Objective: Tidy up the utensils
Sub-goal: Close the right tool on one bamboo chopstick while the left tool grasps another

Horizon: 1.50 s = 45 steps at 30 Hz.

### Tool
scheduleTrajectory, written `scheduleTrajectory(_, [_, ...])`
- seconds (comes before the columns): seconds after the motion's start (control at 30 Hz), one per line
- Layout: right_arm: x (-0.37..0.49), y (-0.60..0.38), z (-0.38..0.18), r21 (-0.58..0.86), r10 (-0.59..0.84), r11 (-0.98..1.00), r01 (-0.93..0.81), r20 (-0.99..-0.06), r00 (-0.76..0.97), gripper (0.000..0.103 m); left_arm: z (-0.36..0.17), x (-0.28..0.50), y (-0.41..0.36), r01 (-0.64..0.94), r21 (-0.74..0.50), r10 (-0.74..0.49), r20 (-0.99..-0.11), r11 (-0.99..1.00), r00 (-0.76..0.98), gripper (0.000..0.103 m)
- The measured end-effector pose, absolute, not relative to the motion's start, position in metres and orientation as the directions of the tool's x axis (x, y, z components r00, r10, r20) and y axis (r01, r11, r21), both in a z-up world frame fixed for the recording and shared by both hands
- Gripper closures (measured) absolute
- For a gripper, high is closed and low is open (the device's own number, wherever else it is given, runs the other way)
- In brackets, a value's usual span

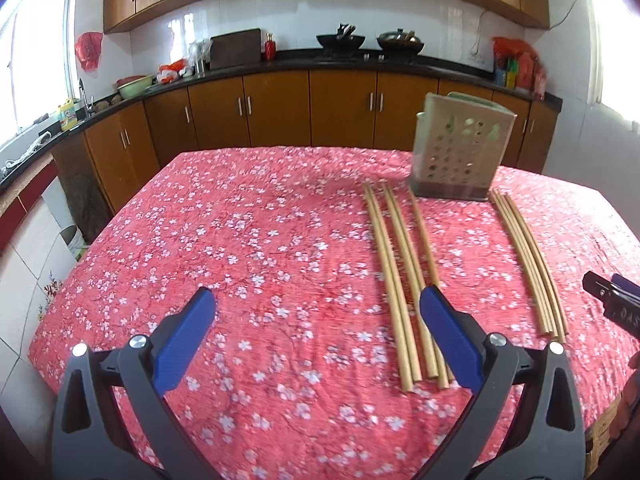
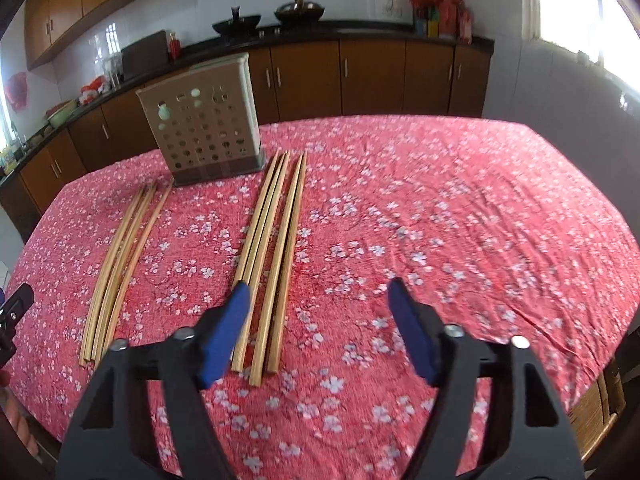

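Observation:
Two bundles of bamboo chopsticks lie on a red floral tablecloth. The left bundle (image 1: 404,280) (image 2: 120,260) lies just left of my left gripper's right finger. The right bundle (image 1: 528,264) (image 2: 272,252) lies beside my right gripper's left finger. A beige perforated utensil holder (image 1: 460,148) (image 2: 204,124) stands upright behind them, between the two bundles. My left gripper (image 1: 316,300) is open and empty above the cloth. My right gripper (image 2: 320,292) is open and empty; its tip also shows at the left wrist view's right edge (image 1: 608,296).
The table (image 1: 240,240) ends at the near and left edges, with tiled floor beyond. Brown kitchen cabinets (image 1: 280,108) and a black counter with woks (image 1: 340,42) run along the far wall. A wooden chair edge (image 2: 600,412) shows at lower right.

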State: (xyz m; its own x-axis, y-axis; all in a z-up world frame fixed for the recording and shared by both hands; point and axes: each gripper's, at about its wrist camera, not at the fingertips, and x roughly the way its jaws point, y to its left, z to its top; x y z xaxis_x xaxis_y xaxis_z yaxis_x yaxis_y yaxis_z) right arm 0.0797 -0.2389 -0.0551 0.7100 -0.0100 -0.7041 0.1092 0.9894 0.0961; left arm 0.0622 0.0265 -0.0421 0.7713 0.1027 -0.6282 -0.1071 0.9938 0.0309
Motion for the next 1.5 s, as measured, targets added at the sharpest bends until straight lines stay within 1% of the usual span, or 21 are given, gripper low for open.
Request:
scheduleTrajectory(0.03, [0.088, -0.238, -0.059, 0.104, 0.005, 0.989, 0.101, -0.722, 0.692, 0.050, -0.043, 0.065, 0.029, -0.103, 0.025, 0.095, -0.635, 0.994, 0.767, 0.004])
scheduleTrajectory(0.07, [0.092, -0.236, -0.062, 0.106, 0.011, 0.990, 0.098, -0.730, 0.684, 0.054, -0.043, 0.068, 0.031, -0.097, 0.014, 0.084, -0.642, 0.995, 0.762, 0.004])
scheduleTrajectory(0.13, [0.101, -0.233, -0.068, 0.114, 0.032, 0.990, 0.081, -0.748, 0.663, 0.064, -0.045, 0.073, 0.034, -0.090, -0.005, 0.065, -0.655, 0.996, 0.753, 0.004])
scheduleTrajectory(0.27, [0.113, -0.226, -0.079, 0.104, 0.042, 0.993, 0.063, -0.780, 0.625, 0.073, -0.050, 0.084, 0.037, -0.089, -0.010, 0.058, -0.689, 0.996, 0.722, 0.004])
scheduleTrajectory(0.33, [0.117, -0.227, -0.086, 0.111, 0.052, 0.992, 0.062, -0.800, 0.598, 0.086, -0.053, 0.090, 0.035, -0.077, -0.007, 0.051, -0.699, 0.997, 0.714, 0.004])
scheduleTrajectory(0.4, [0.119, -0.230, -0.088, 0.097, 0.032, 0.992, 0.075, -0.794, 0.608, 0.094, -0.055, 0.094, 0.032, -0.059, 0.000, 0.041, -0.707, 0.998, 0.706, 0.004])
scheduleTrajectory(0.5, [0.122, -0.242, -0.090, 0.113, 0.029, 0.988, 0.100, -0.790, 0.612, 0.095, -0.058, 0.101, 0.025, -0.025, 0.011, 0.025, -0.716, 1.000, 0.697, 0.004])
scheduleTrajectory(0.57, [0.121, -0.249, -0.091, 0.119, 0.025, 0.987, 0.113, -0.787, 0.616, 0.095, -0.062, 0.106, 0.018, 0.007, 0.023, 0.012, -0.729, 1.000, 0.685, 0.012])
scheduleTrajectory(0.63, [0.120, -0.251, -0.091, 0.122, 0.027, 0.986, 0.112, -0.785, 0.619, 0.095, -0.068, 0.113, 0.011, 0.033, 0.040, 0.008, -0.746, 0.999, 0.666, 0.025])
scheduleTrajectory(0.67, [0.120, -0.251, -0.091, 0.118, 0.025, 0.987, 0.110, -0.784, 0.620, 0.095, -0.071, 0.116, 0.008, 0.044, 0.044, 0.005, -0.756, 0.998, 0.654, 0.028])
scheduleTrajectory(0.73, [0.118, -0.251, -0.090, 0.106, 0.016, 0.988, 0.108, -0.782, 0.622, 0.095, -0.077, 0.123, 0.004, 0.058, 0.043, -0.004, -0.775, 0.997, 0.633, 0.041])
scheduleTrajectory(0.83, [0.118, -0.250, -0.092, 0.096, 0.009, 0.990, 0.104, -0.777, 0.629, 0.095, -0.085, 0.130, 0.002, 0.059, 0.029, -0.012, -0.797, 0.998, 0.604, 0.049])
scheduleTrajectory(1.0, [0.119, -0.248, -0.094, 0.096, 0.012, 0.991, 0.098, -0.773, 0.635, 0.095, -0.087, 0.133, 0.005, 0.068, -0.011, -0.049, -0.807, 0.998, 0.588, 0.056])
scheduleTrajectory(1.1, [0.119, -0.248, -0.095, 0.094, 0.011, 0.991, 0.098, -0.773, 0.635, 0.095, -0.089, 0.136, 0.004, 0.074, -0.007, -0.047, -0.820, 0.997, 0.570, 0.065])
scheduleTrajectory(1.17, [0.119, -0.247, -0.095, 0.100, 0.020, 0.991, 0.091, -0.772, 0.635, 0.095, -0.089, 0.138, 0.002, 0.075, 0.009, -0.036, -0.818, 0.997, 0.574, 0.069])
scheduleTrajectory(1.23, [0.119, -0.245, -0.095, 0.099, 0.025, 0.992, 0.081, -0.770, 0.637, 0.095, -0.090, 0.142, 0.001, 0.071, 0.011, -0.032, -0.818, 0.997, 0.574, 0.078])
scheduleTrajectory(1.27, [0.120, -0.243, -0.095, 0.088, 0.022, 0.993, 0.073, -0.769, 0.639, 0.095, -0.090, 0.144, 0.002, 0.065, 0.012, -0.028, -0.819, 0.998, 0.573, 0.081])
scheduleTrajectory(1.33, [0.122, -0.242, -0.094, 0.084, 0.025, 0.995, 0.061, -0.769, 0.638, 0.095, -0.090, 0.152, 0.008, 0.052, -0.002, -0.032, -0.818, 0.999, 0.574, 0.091])
scheduleTrajectory(1.4, [0.128, -0.246, -0.094, 0.097, 0.034, 0.993, 0.064, -0.770, 0.638, 0.095, -0.090, 0.158, 0.014, 0.038, -0.002, -0.024, -0.817, 0.999, 0.576, 0.094])
scheduleTrajectory(1.5, [0.139, -0.256, -0.093, 0.110, 0.033, 0.991, 0.080, -0.769, 0.638, 0.095, -0.091, 0.173, 0.031, 0.002, 0.008, 0.005, -0.813, 1.000, 0.582, 0.094])
